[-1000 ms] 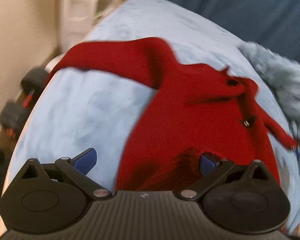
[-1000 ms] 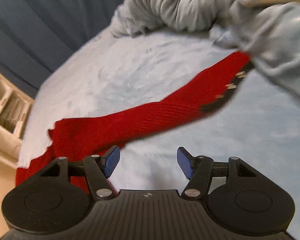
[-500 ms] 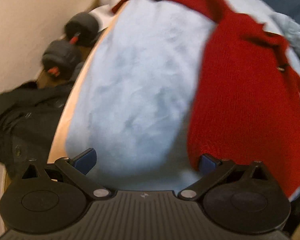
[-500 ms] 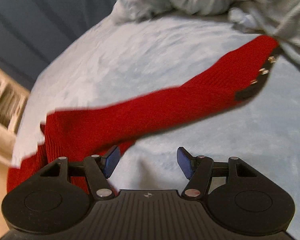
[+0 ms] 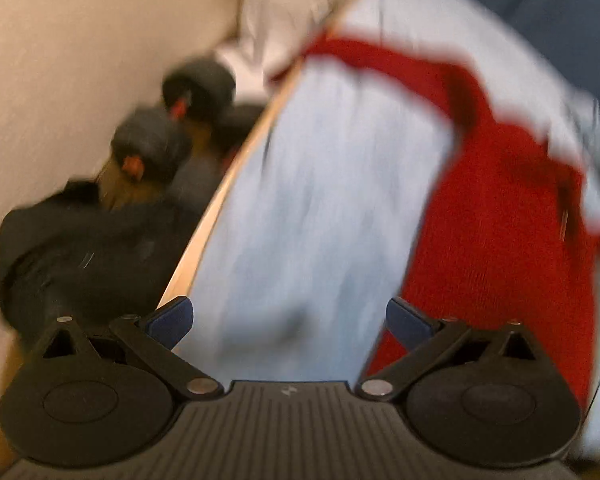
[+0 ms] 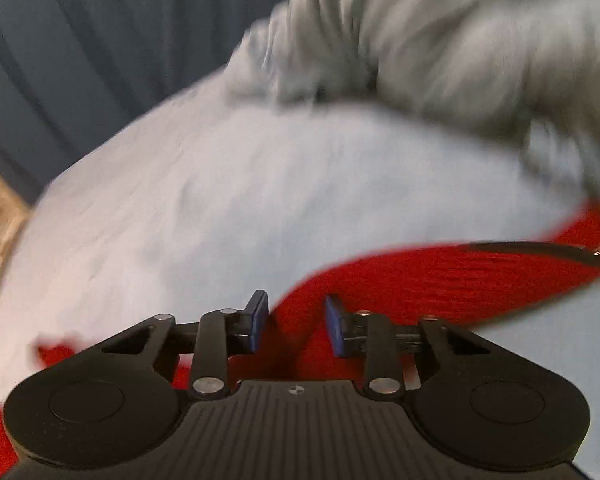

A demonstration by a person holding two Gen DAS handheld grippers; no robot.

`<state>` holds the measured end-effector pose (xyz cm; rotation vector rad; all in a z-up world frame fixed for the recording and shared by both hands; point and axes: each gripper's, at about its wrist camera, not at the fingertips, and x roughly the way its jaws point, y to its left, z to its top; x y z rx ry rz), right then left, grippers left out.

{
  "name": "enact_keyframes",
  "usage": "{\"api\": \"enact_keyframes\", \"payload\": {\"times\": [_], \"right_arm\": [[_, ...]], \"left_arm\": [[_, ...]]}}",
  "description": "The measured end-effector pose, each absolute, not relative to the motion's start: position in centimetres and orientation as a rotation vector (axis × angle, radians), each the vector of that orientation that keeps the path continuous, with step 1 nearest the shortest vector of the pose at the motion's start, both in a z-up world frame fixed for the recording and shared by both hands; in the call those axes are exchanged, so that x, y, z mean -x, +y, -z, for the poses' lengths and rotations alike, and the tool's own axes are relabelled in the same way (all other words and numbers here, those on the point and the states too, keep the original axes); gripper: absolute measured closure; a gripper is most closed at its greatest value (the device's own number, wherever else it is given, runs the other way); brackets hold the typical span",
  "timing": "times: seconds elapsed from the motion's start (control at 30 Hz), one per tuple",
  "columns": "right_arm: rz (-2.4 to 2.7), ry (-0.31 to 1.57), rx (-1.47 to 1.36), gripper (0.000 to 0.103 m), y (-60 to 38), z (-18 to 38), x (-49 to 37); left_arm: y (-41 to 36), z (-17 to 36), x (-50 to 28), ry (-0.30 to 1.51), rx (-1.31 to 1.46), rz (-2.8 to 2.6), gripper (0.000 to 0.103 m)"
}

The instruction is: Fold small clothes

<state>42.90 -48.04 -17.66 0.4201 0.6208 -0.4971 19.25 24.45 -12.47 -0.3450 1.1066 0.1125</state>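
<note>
The left gripper [image 5: 288, 320] is spread wide and empty over pale blue fleece [image 5: 320, 200]; the red knit sweater [image 5: 500, 240] lies just beside its right finger. The right gripper [image 6: 296, 326] stands half closed, sweater [image 6: 440, 280] fabric between its blue pads, whether pinched I cannot tell. The ribbed knit has a dark buttoned edge. Beyond lies a crumpled grey blanket [image 6: 440, 40].

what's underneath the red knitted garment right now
The red knitted garment lies on a pale blue blanket that shows all around it. Whatever sits beneath the blanket is covered. A wooden edge shows along its left side.
</note>
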Motion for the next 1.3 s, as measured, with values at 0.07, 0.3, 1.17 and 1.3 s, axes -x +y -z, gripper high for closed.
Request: {"api": "enact_keyframes", "payload": {"times": [0.07, 0.3, 1.17, 1.3], "right_arm": [[0.565, 0.668, -0.396, 0.067, -49.0, 18.1, -43.6], [0.321, 0.673, -0.824, 0.033, -50.0, 20.3, -32.8], [0.725, 0.687, -0.509, 0.094, -49.3, 20.2, -31.2], [0.748, 0.728, -0.472, 0.094, -48.6, 21.6, -32.9]], "left_arm": [[24.0, 12.5, -22.6, 1.009, 0.449, -0.125, 0.000], [19.1, 16.7, -37.3, 0.892, 0.563, -0.081, 0.000], [24.6, 19.3, -45.2, 0.769, 0.515, -0.542, 0.084], [24.2, 19.5, -45.7, 0.754, 0.479, -0.553, 0.084]]}}
